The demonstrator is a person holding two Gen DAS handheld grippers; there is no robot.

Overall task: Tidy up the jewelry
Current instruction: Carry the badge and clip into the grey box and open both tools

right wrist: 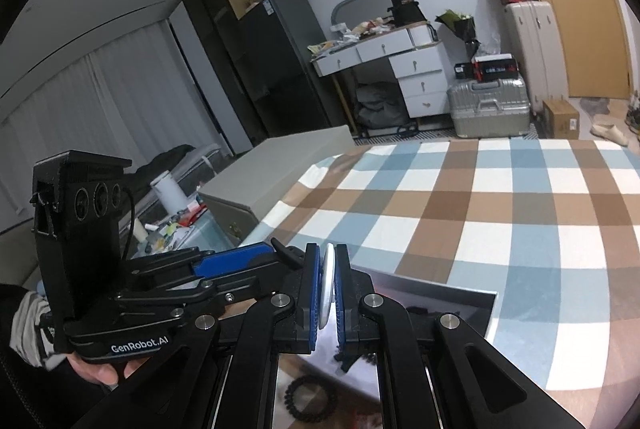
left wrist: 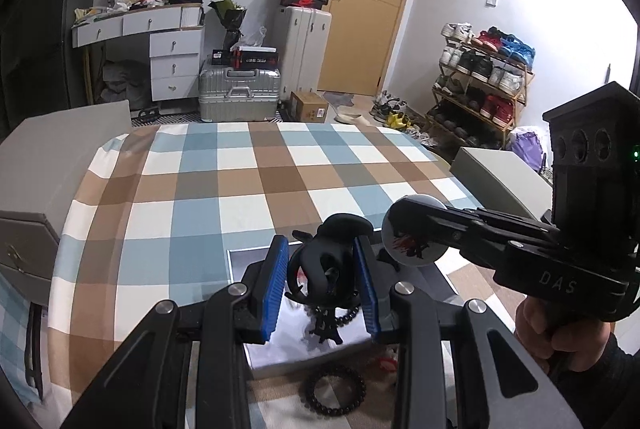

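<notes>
While it hangs just above the glossy tray (left wrist: pixel 256 357), the black claw-shaped hair clip (left wrist: pixel 326 265) sits pinched between the blue pads (left wrist: pixel 276 281) of the left tool (left wrist: pixel 323 289), its curved prongs arching upward and a glint of red showing through them. Below it, a black ornament with a flared base (left wrist: pixel 328 329) stands on the tray's mirror-like surface, with a string of dark beads (left wrist: pixel 348 315) trailing beside it. Nearer the camera, a black beaded bracelet (left wrist: pixel 335 391) lies in a ring just off the tray's front edge, on the checked cloth.

Just right of the clip, the right tool (right wrist: pixel 328 293) is pressed together on a round silver disc (left wrist: pixel 414 235) whose face carries a red and black mark; from the right wrist view the disc appears edge-on, thin and pale, squeezed between the pads.

All of this rests on a counter (left wrist: pixel 240 189) covered in a blue, brown and white checked cloth. Beyond it are a silver suitcase (left wrist: pixel 239 94), a white dresser and a shoe rack.
</notes>
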